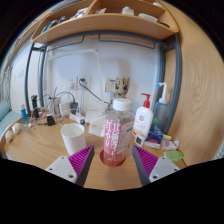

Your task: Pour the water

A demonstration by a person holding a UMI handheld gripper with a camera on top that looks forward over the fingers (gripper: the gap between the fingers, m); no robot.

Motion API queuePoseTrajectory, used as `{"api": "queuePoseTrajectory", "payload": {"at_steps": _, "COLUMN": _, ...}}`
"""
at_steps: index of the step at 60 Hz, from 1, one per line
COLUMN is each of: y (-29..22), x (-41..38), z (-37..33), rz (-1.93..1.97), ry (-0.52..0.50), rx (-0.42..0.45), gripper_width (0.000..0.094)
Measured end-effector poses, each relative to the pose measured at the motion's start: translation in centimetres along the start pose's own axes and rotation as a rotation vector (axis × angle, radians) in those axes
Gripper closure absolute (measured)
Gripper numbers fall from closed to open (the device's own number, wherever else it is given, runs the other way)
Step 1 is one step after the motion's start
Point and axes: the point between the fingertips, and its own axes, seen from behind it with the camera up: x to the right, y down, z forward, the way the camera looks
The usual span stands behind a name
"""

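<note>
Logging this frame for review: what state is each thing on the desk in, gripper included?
Bottle: upright, cap on, between the fingers of the hand-held gripper.
Hand-held gripper: fingers close at either side of the bottle; contact cannot be told.
White cup: upright, open top, beside the bottle.
Pump bottle: upright, behind the bottle.
</note>
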Motion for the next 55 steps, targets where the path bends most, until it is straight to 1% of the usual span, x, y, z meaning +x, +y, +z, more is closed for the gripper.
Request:
{"api": "queuePoseTrajectory", "payload": {"at_steps": 7, "y": -1.5, "x": 0.3, "z": -4.7, "rz": 0.015, "ry": 0.046, "rx": -0.019, "gripper_width": 0.0146}}
{"api": "queuePoseTrajectory", "payload": {"at_steps": 18, "y": -7.0, "x": -0.3, "z": -10.5, "rz": -0.028, "ry": 0.109, "rx": 0.03, "gripper_width": 0.0139}}
{"api": "queuePoseTrajectory", "payload": {"at_steps": 23, "y": -9.2, "x": -0.9, "z": -12.3, "rz": -0.006, "ry": 0.117, "rx": 0.059, "gripper_width": 0.0138}}
{"api": "queuePoseTrajectory", "payload": {"at_steps": 37, "y": -13.3, "x": -1.5, "z": -15.5, "rz": 0.027, "ry": 0.164, "rx": 0.104, "gripper_width": 0.0137}}
{"api": "queuePoseTrajectory", "payload": {"at_steps": 48, "y": -14.5, "x": -2.7, "z": -16.3, "rz": 0.07, "ry": 0.165, "rx": 0.117, "gripper_width": 0.0138}}
{"api": "queuePoseTrajectory", "payload": {"at_steps": 55, "y": -14.5, "x": -2.4, "z": -16.4, "rz": 0.079, "ry": 0.198, "rx": 0.116, "gripper_width": 0.0143}}
